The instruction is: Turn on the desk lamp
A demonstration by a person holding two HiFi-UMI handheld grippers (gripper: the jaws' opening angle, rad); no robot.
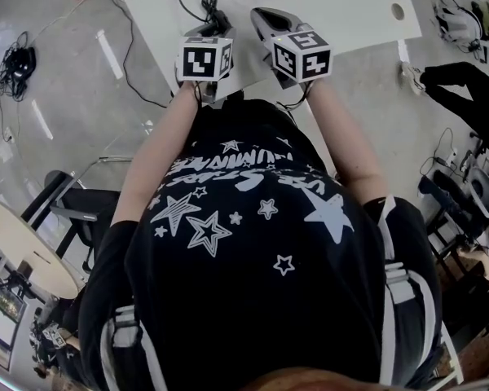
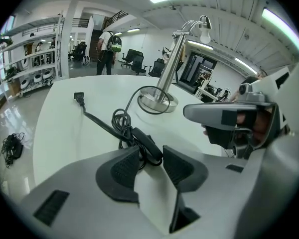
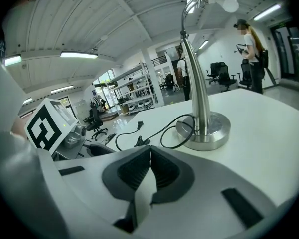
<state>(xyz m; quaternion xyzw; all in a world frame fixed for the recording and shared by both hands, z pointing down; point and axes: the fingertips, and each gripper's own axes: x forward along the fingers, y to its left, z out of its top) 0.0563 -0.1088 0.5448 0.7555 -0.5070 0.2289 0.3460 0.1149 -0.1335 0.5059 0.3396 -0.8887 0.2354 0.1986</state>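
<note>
Your left gripper, low in the middle of its own view, has its jaws apart. The cord's inline switch lies between their tips on the white table, and the pads do not seem to press on it. The desk lamp stands upright above centre, and its cord trails toward the upper left. Your right gripper has its jaws together with nothing between them.

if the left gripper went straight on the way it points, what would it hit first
Most likely the black inline switch on the lamp cord. It lies right at the mouth of the left gripper, whose jaws stand apart, with the cord's coil just beyond. Exact depth is hard to judge.
</note>
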